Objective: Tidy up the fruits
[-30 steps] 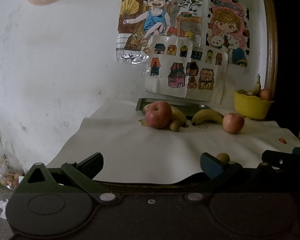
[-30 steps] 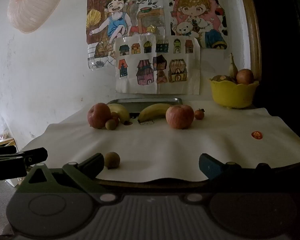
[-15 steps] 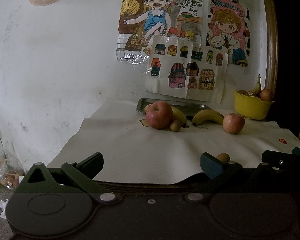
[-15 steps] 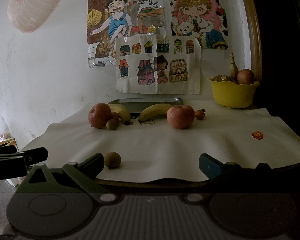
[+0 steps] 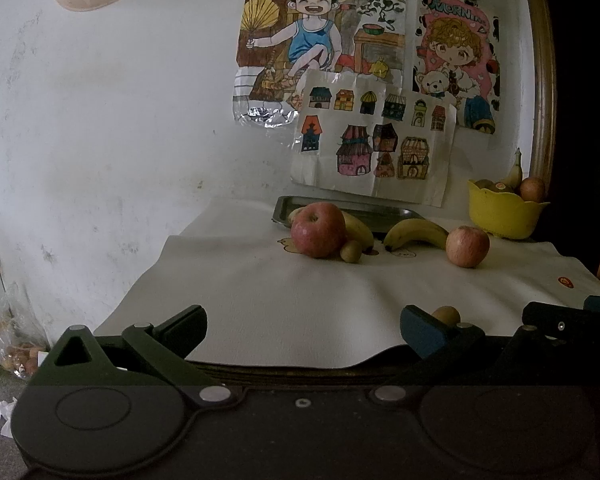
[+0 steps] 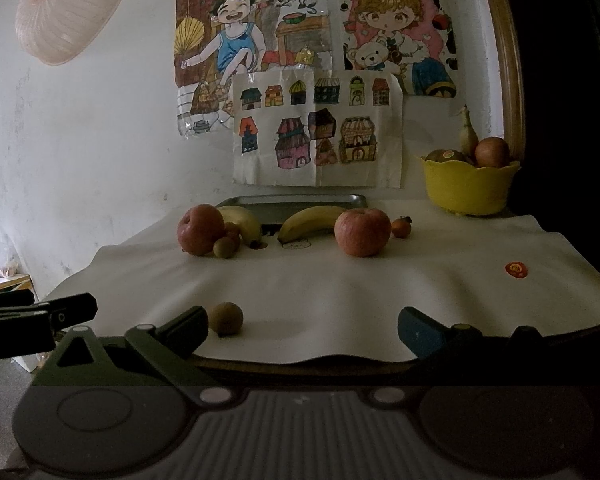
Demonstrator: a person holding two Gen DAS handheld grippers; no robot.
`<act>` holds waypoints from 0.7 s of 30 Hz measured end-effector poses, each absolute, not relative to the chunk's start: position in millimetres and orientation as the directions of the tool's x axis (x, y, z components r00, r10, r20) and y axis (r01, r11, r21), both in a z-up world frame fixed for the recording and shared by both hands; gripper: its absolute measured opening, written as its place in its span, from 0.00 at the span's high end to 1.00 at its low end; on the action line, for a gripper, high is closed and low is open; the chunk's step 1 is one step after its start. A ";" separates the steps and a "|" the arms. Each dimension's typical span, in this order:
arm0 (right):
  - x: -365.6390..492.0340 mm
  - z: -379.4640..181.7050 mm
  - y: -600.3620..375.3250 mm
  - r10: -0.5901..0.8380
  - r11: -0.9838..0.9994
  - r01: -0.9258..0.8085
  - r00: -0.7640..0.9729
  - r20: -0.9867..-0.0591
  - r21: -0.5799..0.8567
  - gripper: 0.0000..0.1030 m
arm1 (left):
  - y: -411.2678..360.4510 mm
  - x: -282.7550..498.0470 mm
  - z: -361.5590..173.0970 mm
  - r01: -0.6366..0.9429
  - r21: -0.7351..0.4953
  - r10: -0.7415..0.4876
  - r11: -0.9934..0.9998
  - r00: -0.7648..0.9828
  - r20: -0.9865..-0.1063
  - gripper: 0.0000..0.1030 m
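Fruit lies on a white cloth point(image 6: 340, 288). At the back left a red apple point(image 6: 200, 230) touches a banana point(image 6: 242, 222) and a small kiwi point(image 6: 225, 247). Further right are a second banana point(image 6: 310, 222), a second apple point(image 6: 362, 232) and a small red fruit point(image 6: 402, 227). A lone kiwi point(image 6: 225, 318) sits near the front edge, just beyond the left finger of my right gripper point(image 6: 302, 328). Both the right gripper and my left gripper point(image 5: 304, 330) are open and empty at the table's front edge. In the left wrist view the same apples point(image 5: 318, 230) point(image 5: 467, 246) show.
A grey metal tray point(image 6: 300, 202) lies against the wall behind the fruit. A yellow bowl point(image 6: 468, 184) holding fruit stands at the back right. Posters hang on the wall. A red sticker point(image 6: 516, 269) lies on the cloth at right. Bags point(image 5: 16, 344) sit on the floor at left.
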State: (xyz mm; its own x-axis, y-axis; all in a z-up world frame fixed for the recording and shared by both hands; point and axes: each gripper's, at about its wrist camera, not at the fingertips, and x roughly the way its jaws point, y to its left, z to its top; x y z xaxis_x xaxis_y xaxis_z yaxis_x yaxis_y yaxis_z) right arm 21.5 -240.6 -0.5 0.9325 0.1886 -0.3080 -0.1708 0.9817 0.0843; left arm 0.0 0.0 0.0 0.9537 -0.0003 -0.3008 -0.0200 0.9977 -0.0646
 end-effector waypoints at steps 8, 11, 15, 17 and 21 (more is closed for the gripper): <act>23.9 -4.2 -237.4 0.188 0.982 -0.167 0.930 -0.315 0.093 0.00 | 5.4 5.7 -10.5 -0.016 -0.064 -0.005 0.998 0.951 -0.310 0.01; 25.0 -5.3 -238.1 0.189 0.981 -0.165 0.929 -0.317 0.099 0.00 | 4.5 3.1 -10.0 -0.014 -0.063 -0.007 0.998 0.949 -0.314 0.01; 27.9 -7.4 -240.1 0.190 0.981 -0.164 0.927 -0.322 0.108 0.00 | 2.7 11.9 -9.2 -0.014 -0.064 -0.008 0.998 0.944 -0.329 0.01; 28.8 -7.9 -240.5 0.193 0.980 -0.166 0.926 -0.323 0.110 0.00 | 4.7 15.6 -10.5 -0.017 -0.064 -0.006 0.998 0.941 -0.340 0.01; 34.0 -11.0 -239.7 0.218 0.975 -0.192 0.919 -0.329 0.109 0.00 | 11.3 25.5 -11.8 -0.028 -0.076 -0.001 0.997 0.931 -0.364 0.01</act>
State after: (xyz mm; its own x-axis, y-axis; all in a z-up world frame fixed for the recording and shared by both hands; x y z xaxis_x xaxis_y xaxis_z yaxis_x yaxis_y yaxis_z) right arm 34.0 -239.7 -11.0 0.9190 0.2175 -0.3289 -0.1919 0.9754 0.1090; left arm 25.5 11.3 -11.8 0.9313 -0.0014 -0.3641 -0.0282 0.9967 -0.0759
